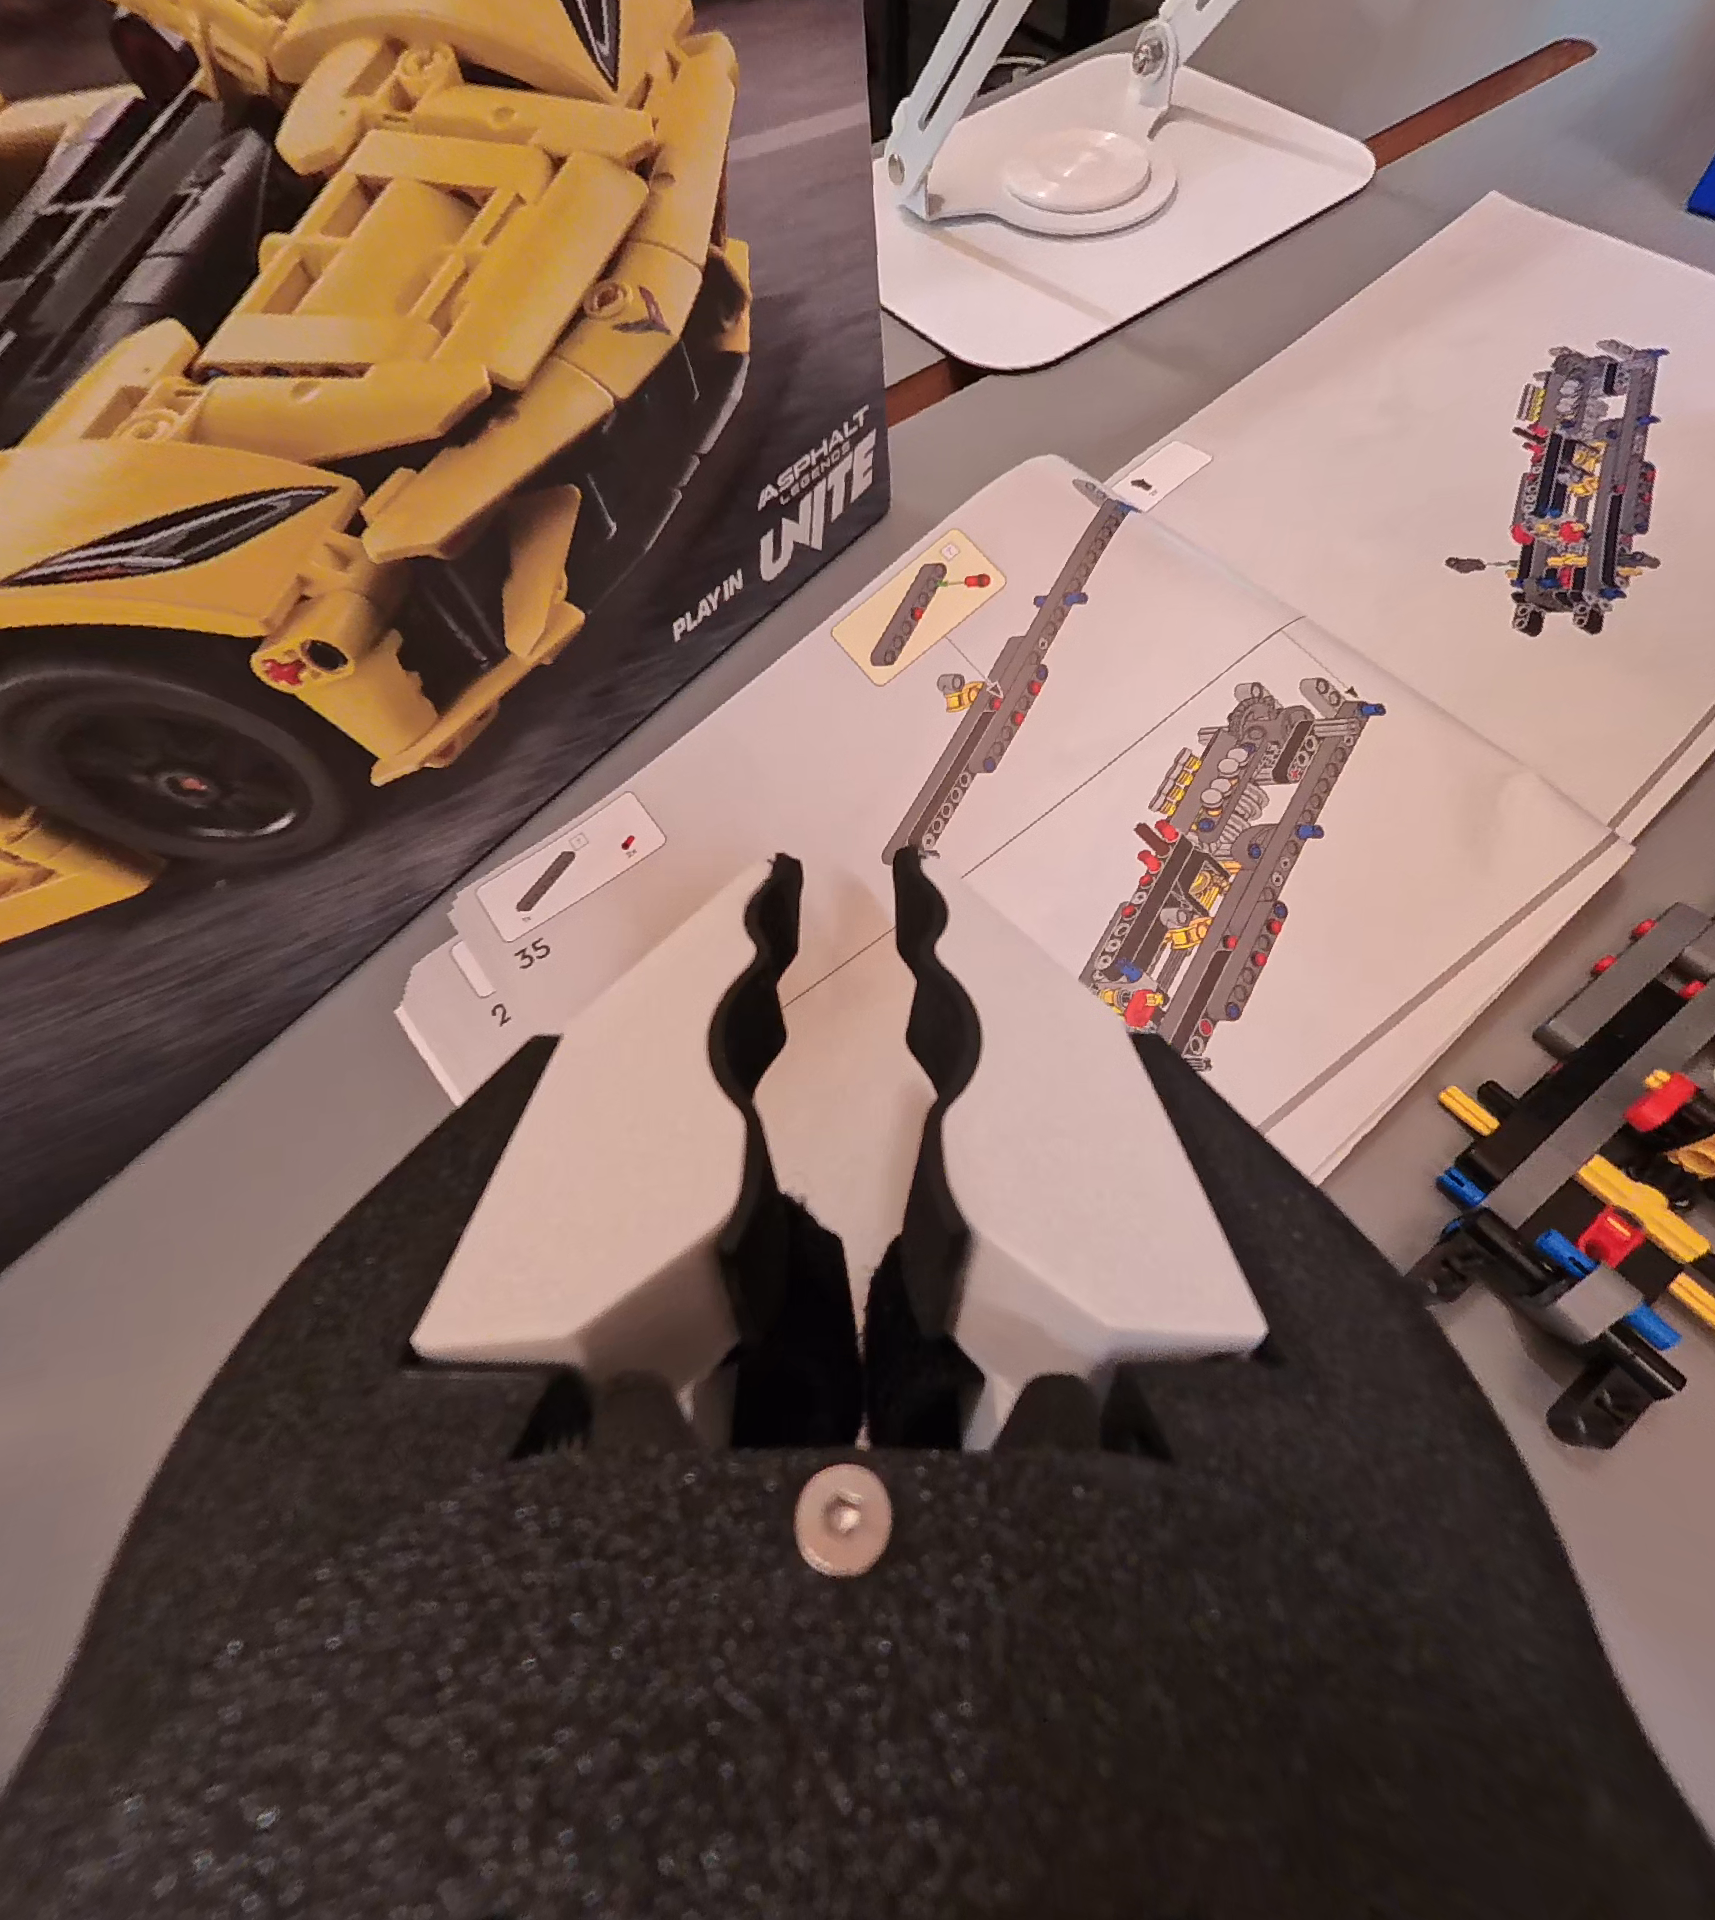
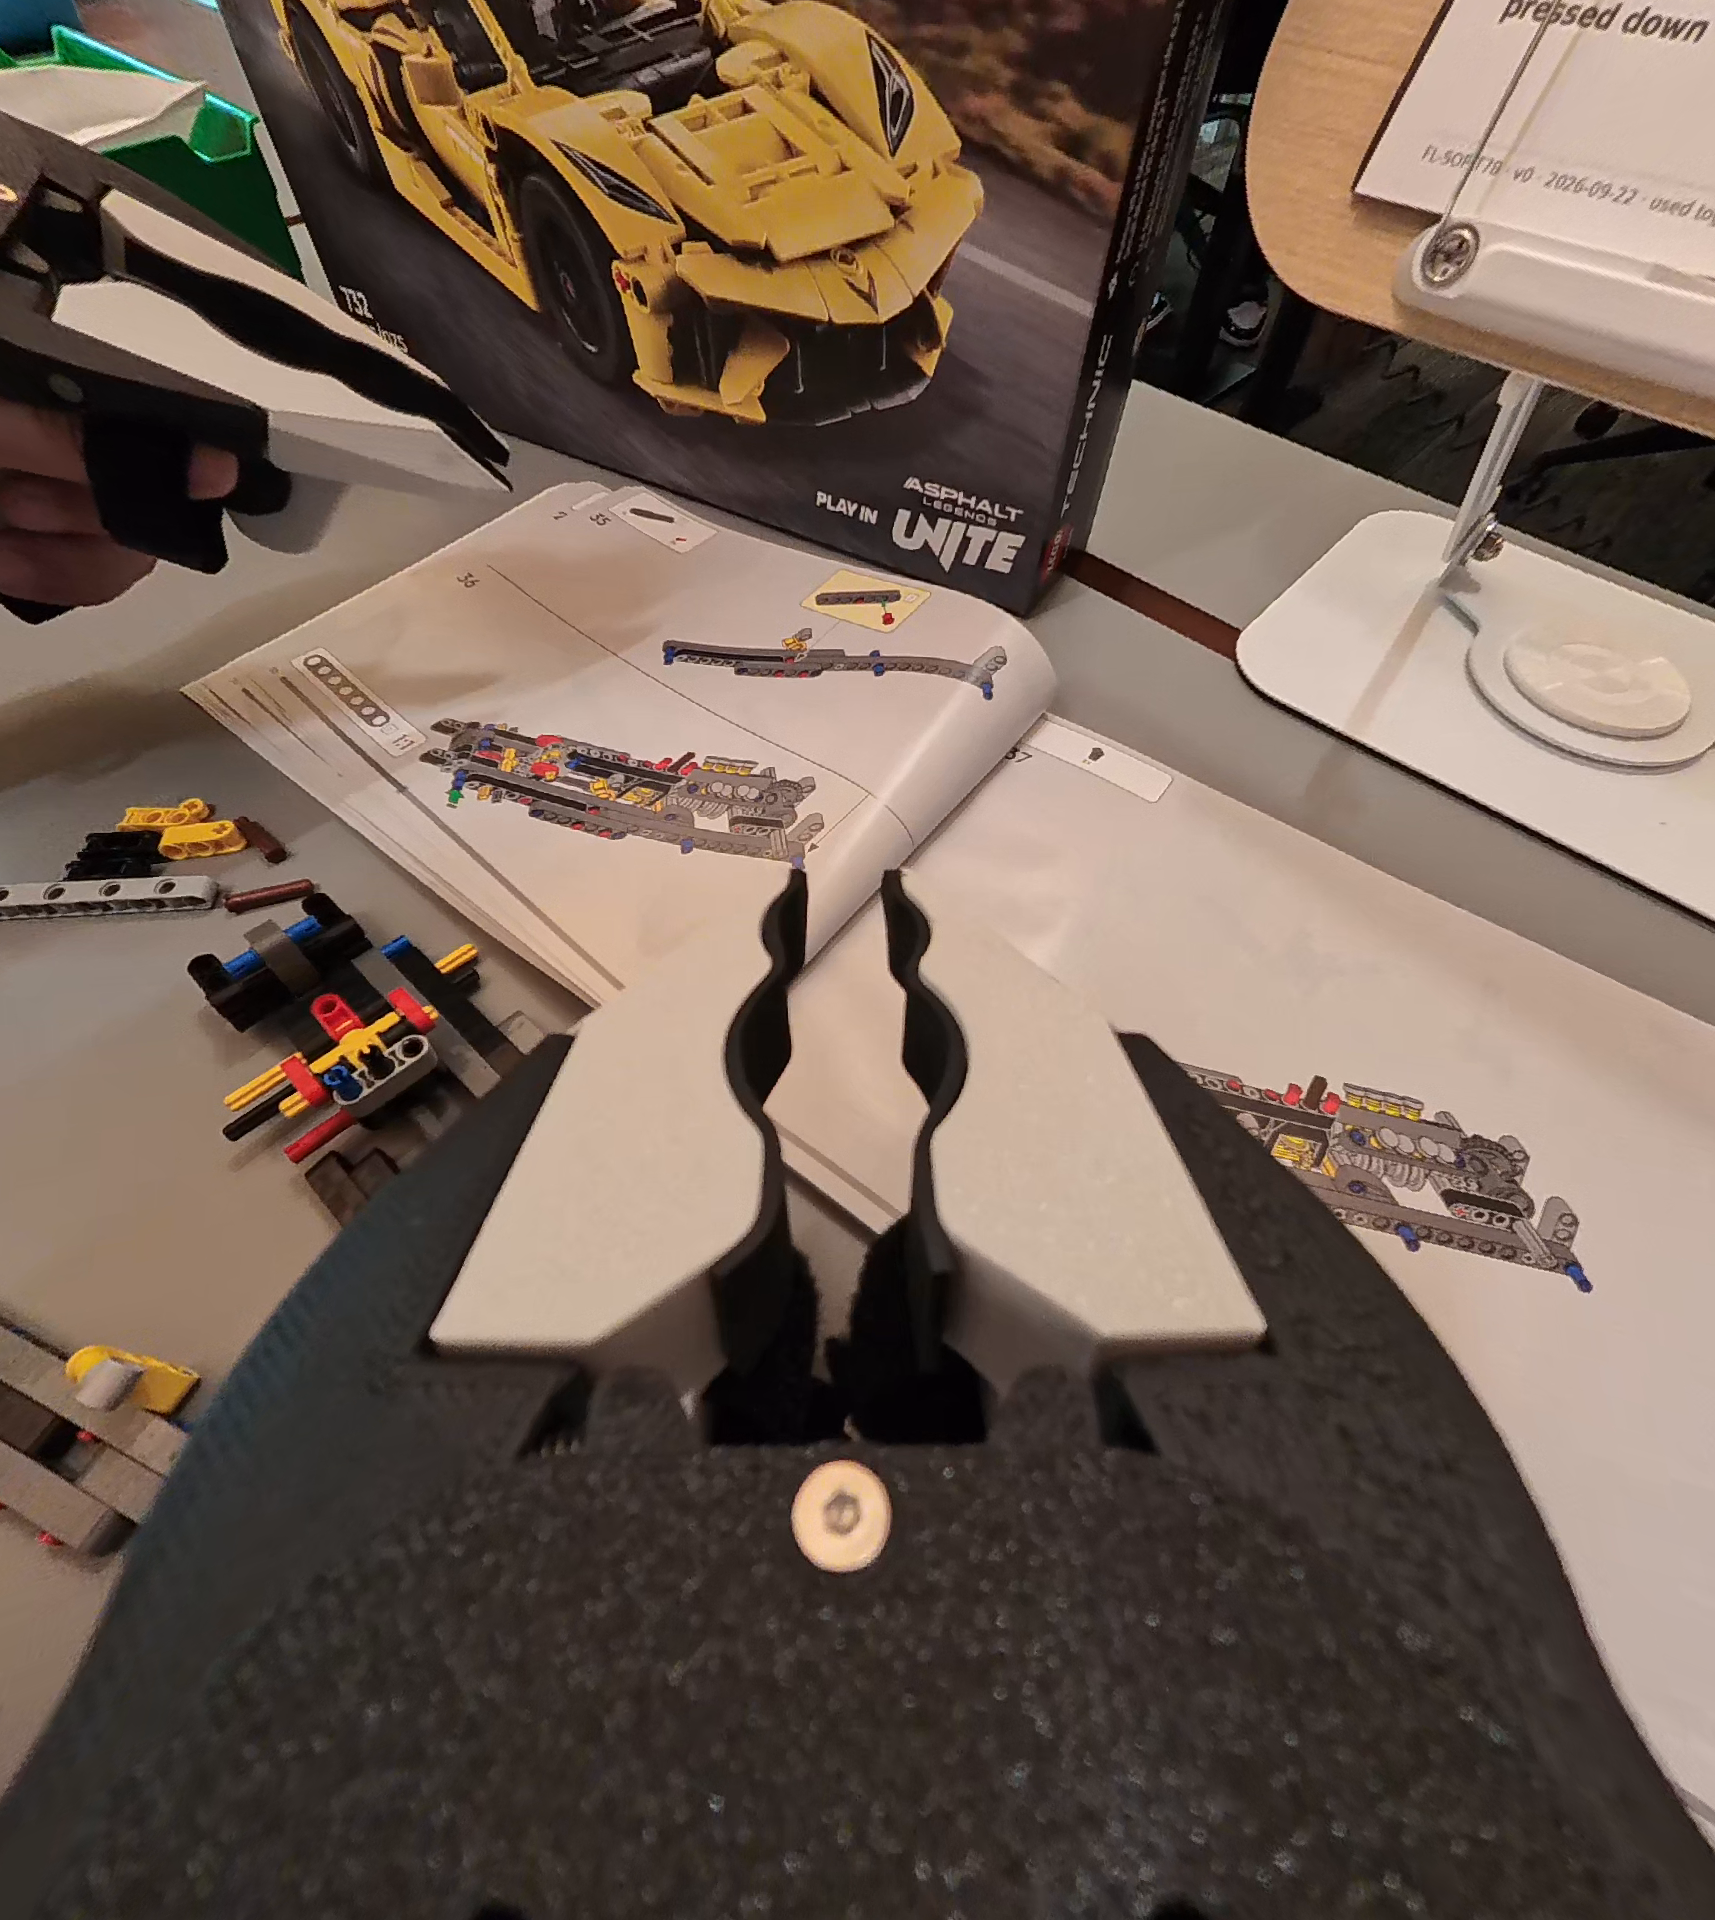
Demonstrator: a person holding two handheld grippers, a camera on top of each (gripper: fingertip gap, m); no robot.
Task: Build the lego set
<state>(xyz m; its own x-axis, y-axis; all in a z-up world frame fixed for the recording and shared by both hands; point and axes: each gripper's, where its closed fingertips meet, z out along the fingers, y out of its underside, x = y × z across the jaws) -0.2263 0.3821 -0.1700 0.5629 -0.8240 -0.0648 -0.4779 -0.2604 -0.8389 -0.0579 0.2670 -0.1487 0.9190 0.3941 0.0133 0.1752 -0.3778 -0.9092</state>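
My left gripper [image 1: 840, 862] is slightly open and empty, and hovers over the open instruction booklet [image 1: 1196, 644]. A partly built black, grey, yellow and red chassis [image 1: 1642, 1174] lies on the table to its right. My right gripper [image 2: 842, 881] is also slightly open and empty above the booklet [image 2: 624, 665]. In the right wrist view the chassis [image 2: 344, 1039] lies to the left, with a long light grey beam [image 2: 63, 899] and small yellow and black pieces [image 2: 178, 831] behind it. The left gripper [image 2: 494, 468], held by a hand, shows at upper left.
The set's box [image 1: 365, 468] with a yellow car picture stands behind the booklet and also shows in the right wrist view [image 2: 728, 260]. A white stand base [image 2: 1455, 665] sits at the right. A green bin [image 2: 198, 156] is far left. Another grey and black assembly [image 2: 32, 1444] lies at bottom left. Spacing between my two grippers at the tips: around 20 centimeters. The long light grey beam [image 2: 63, 899] is closer to my left gripper, around 20 centimeters from its tips; the right tips are 25 centimeters off.
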